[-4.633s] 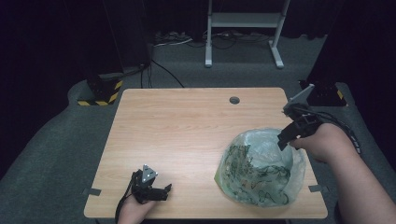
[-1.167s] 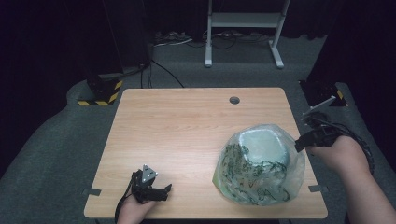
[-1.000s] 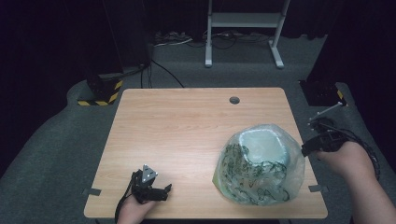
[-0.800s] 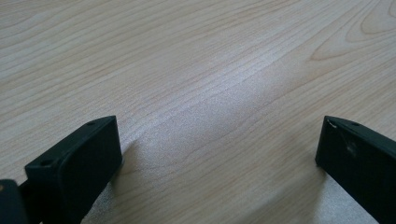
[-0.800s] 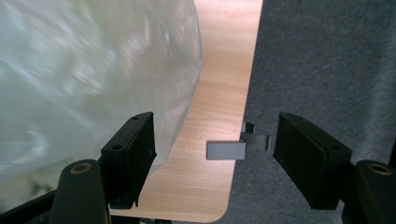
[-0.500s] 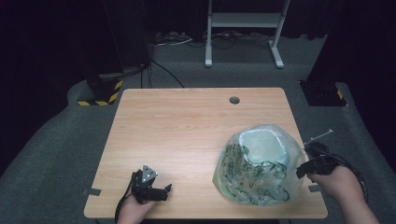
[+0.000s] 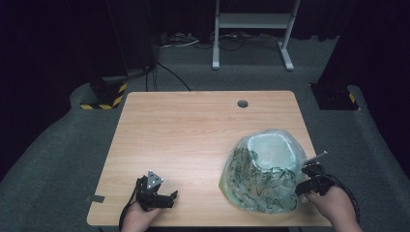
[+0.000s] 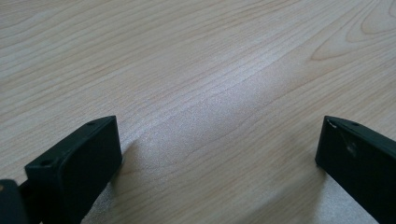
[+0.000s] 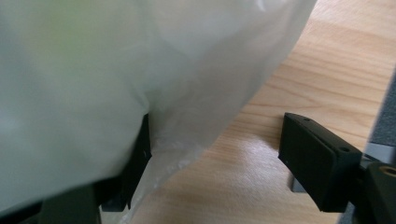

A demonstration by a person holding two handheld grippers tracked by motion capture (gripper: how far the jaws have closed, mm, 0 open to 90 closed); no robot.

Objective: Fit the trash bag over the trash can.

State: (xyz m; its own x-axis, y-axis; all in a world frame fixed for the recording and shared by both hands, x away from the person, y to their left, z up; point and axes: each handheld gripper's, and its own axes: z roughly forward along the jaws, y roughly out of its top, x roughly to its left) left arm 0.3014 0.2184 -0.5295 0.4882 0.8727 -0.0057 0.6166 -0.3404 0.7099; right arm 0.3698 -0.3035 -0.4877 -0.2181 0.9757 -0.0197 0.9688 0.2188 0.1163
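Note:
A puffed clear plastic bag [image 7: 263, 176] with green print stands on the front right of the wooden table [image 7: 193, 140]. My right gripper [image 7: 307, 181] sits low at the bag's right side near the table's right edge, open. In the right gripper view the bag's film [image 9: 140, 93] hangs over the left jaw and reaches into the gap; the other jaw stands apart over bare wood. My left gripper [image 7: 162, 198] rests at the front left of the table, open, with bare wood [image 8: 219, 135] between its jaws.
A round cable hole [image 7: 242, 104] lies near the table's far edge. Beyond the table stand a white frame's legs [image 7: 251, 29] and a black box with yellow-black stripes [image 7: 104, 94] on grey carpet. Wood between the two grippers is bare.
My right gripper has come down from above the bag's far right to its near right side at table level. The bag has settled a little. The left gripper has stayed put.

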